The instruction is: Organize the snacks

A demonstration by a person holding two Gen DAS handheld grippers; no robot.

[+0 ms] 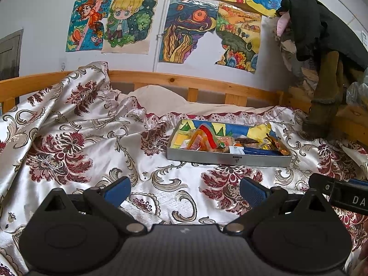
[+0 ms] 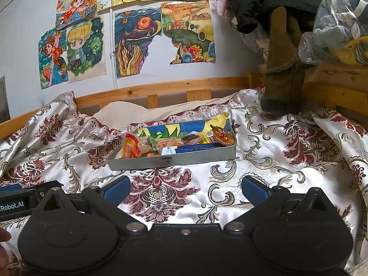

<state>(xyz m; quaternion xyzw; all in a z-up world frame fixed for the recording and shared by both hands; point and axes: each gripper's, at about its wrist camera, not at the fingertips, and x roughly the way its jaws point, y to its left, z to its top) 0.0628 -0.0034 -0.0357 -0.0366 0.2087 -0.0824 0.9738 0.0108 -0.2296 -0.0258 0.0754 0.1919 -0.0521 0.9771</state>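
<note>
Fingers [image 1: 117, 189] wide apart both sides, gripping nothing; tray [image 1: 226, 157] ahead on bed [image 1: 69, 138], long axis crosswise, right fingers [image 2: 116, 189] marginally nearer.

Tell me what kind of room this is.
Most likely a child's bedroom: a wooden bed rail behind a floral satin bedspread, and hand-coloured drawings taped to the wall. A snack box sits on the bedspread.

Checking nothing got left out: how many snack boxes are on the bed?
1: the grey box lies mid-bed on the floral bedspread, snacks inside; others may hide out of view.
</note>
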